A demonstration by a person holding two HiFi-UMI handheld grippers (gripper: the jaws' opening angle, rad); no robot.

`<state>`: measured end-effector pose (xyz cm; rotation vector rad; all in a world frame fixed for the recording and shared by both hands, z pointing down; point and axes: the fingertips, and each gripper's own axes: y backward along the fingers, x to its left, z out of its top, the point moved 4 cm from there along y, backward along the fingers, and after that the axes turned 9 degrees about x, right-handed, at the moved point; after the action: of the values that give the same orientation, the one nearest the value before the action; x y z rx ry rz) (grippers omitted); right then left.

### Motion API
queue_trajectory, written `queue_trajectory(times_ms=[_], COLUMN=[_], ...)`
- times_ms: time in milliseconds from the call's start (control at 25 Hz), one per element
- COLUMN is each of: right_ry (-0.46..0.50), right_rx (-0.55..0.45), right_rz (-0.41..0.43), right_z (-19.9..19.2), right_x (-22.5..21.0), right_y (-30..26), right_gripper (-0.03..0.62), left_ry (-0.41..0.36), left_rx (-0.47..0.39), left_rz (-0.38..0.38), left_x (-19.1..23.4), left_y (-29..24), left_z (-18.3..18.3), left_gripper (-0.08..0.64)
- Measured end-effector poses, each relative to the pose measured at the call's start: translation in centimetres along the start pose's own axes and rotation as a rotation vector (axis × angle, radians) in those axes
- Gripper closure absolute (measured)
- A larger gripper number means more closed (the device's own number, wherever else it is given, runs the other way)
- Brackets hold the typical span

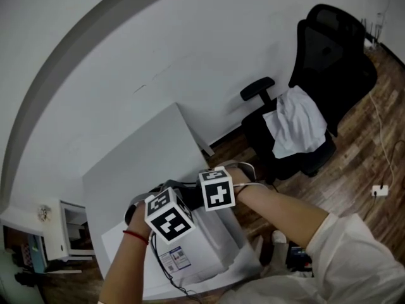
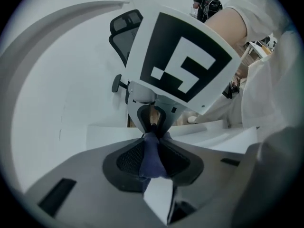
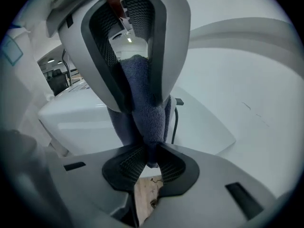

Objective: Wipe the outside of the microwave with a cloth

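The cloth (image 3: 142, 113) is dark blue, nubby, bunched.

left gripper (image 1: 166, 198) and right gripper (image 1: 188, 194) held close together over white microwave (image 1: 204, 242) on white worktop (image 1: 139, 160). black office chair (image 1: 335, 52) beyond, white fabric (image 1: 297, 125) draped on seat.
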<state>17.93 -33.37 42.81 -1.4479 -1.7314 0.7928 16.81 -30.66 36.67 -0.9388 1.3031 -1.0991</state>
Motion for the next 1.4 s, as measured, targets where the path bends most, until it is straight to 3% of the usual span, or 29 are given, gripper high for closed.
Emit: queue_trajectory(times_ms=[360, 640, 1000, 1400], right_ry=[0.126, 0.110, 0.123, 0.100], right_rx=[-0.089, -0.132, -0.111, -0.121], right_rz=[0.009, -0.052, 0.027, 0.083], right_z=[0.6, 0.5, 0.4, -0.2], right_x=[-0.5, -1.3, -1.0, 0.0], right_y=[-1.9, -2.7, -2.6, -2.9], right_gripper=[0.512, 0.515, 0.517, 0.522], left_ry=[0.015, 0.069, 0.096, 0.099], left_rx=[0.052, 0.124, 0.055, 0.053], left_rz=[-0.024, -0.036, -0.046, -0.141], left_x=[0.5, 1.0, 0.9, -0.4], left_y=[-1.5, -2.8, -2.4, -2.9], left_z=[0.6, 1.0, 0.7, 0.8], left_gripper=[0.466, 0.466, 0.482, 0.497])
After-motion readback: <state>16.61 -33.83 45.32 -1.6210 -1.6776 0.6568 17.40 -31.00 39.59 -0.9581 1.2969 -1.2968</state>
